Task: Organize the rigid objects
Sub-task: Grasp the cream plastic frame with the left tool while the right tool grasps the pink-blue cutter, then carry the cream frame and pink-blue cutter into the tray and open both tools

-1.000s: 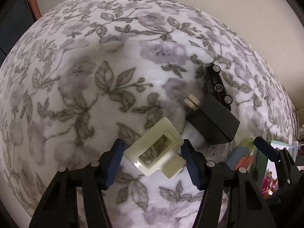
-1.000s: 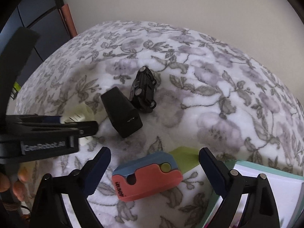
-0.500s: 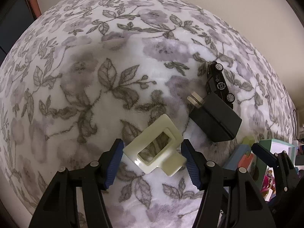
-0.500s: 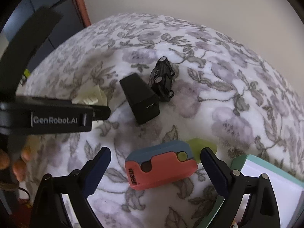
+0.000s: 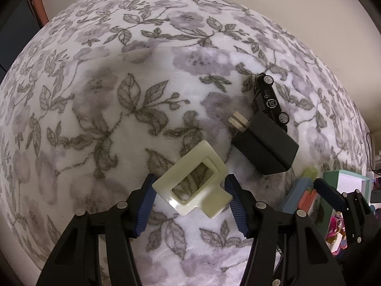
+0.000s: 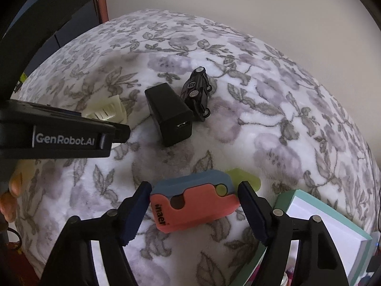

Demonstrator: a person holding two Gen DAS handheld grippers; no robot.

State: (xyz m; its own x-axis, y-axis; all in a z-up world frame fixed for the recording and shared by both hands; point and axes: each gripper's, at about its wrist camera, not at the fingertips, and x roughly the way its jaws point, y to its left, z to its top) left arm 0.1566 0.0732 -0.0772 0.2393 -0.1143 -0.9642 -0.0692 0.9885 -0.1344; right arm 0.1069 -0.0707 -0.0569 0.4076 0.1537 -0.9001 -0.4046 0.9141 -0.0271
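Left gripper [image 5: 190,190] spread wide, blue-padded fingers either side of a cream plastic rectangular frame with a tab [image 5: 194,186], lying flat on the white fleece blanket with grey-purple floral print [image 5: 95,95]; whether the pads actually touch the frame, cannot tell. Just right of the frame and further out, a black boxy plug-in charger [image 5: 266,151], prongs pointing up-left. Touching the charger's far side, a small black toy car [image 5: 270,100] tipped onto its side, wheels showing.

Right gripper [image 6: 194,190] likewise open, pads close beside a coral-and-slate-blue plastic block with a round yellow-green button [image 6: 194,202], white lettering on its near left end; no clear contact on either side. Behind the block's right end, a pale yellow-green flat piece [image 6: 247,177] peeking out. At the lower right edge, a teal-rimmed box with a white inside [image 6: 328,233]. Same charger [image 6: 169,114] and toy car [image 6: 197,93] in the middle distance, side by side, well apart from the block.
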